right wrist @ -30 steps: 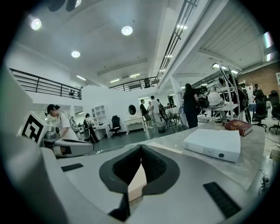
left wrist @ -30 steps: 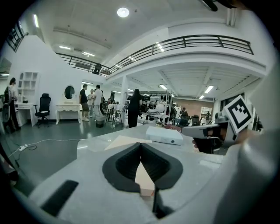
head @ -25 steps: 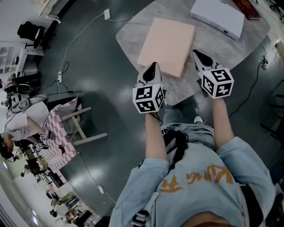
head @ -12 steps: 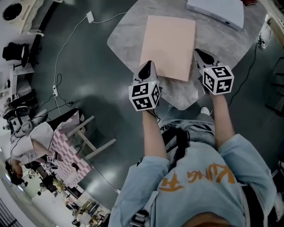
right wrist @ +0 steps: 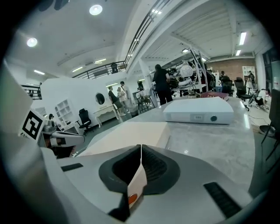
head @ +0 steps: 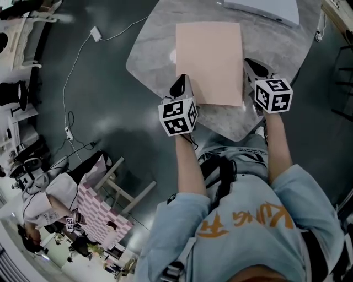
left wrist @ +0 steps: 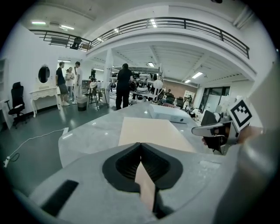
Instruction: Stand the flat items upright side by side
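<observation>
**Left gripper (head: 180,83) and right gripper (head: 251,65): jaws together, nothing held; no item stood up**

Tools: in each gripper view the two jaws meet along their whole line, with nothing between them. The left gripper sits just beside the near left corner of the pale pink flat rectangular slab (head: 209,60). The right gripper sits just beside the slab's near right corner. Whether either tip touches the slab cannot be told.

Items: the pink slab lies flat, broad face up, on the grey marbled tabletop (head: 151,49). A white flat rectangular box (head: 265,6) also lies flat. It is beyond the slab's far edge, toward the right, and clearly apart from it.

Progress, as a judgement: nothing is done. Neither flat item is on edge, and the two are not side by side.

Outstanding: both items must be raised onto an edge, with the box brought alongside the slab. The grippers flank the slab, so it appears to be first in hand.
</observation>
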Demonstrator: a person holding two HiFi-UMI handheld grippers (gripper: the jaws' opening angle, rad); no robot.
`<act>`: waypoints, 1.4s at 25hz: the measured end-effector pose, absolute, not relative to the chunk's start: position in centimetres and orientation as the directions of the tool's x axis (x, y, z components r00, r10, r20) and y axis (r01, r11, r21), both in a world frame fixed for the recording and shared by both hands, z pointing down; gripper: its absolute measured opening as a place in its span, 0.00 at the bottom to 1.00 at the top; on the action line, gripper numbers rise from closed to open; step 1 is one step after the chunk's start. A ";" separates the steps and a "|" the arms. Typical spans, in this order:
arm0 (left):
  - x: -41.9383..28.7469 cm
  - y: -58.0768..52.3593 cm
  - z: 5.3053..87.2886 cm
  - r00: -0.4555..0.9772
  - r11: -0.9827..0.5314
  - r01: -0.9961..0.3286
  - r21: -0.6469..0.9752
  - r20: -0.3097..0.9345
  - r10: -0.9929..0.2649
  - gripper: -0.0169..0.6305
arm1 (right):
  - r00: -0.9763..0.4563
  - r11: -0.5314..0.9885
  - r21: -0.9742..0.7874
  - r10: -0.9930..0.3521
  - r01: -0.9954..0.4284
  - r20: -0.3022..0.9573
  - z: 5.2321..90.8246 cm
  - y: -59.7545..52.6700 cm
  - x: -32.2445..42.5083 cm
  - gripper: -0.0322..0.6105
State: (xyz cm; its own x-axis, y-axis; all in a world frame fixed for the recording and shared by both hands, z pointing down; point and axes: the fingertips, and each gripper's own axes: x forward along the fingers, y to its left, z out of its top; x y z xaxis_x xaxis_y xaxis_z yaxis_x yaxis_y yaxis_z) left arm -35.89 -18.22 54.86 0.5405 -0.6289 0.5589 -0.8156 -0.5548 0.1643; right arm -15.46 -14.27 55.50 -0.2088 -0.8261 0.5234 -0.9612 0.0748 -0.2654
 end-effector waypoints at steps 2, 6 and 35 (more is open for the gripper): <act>-35.9 -19.7 55.7 0.539 -0.559 -0.814 0.157 0.560 -0.629 0.05 | -0.196 0.056 -0.269 -0.826 -0.962 0.529 56.5 -15.0 -15.1 0.08; -36.1 -22.3 57.0 0.547 -0.567 -0.807 0.164 0.570 -0.613 0.10 | -0.175 0.026 -0.278 -0.830 -0.960 0.530 57.6 -16.6 -14.4 0.13; -32.7 -23.0 61.8 0.738 -0.591 -0.614 0.524 0.647 -0.193 0.62 | -0.419 0.058 -0.489 -0.611 -0.870 0.672 61.6 -16.7 -17.0 0.72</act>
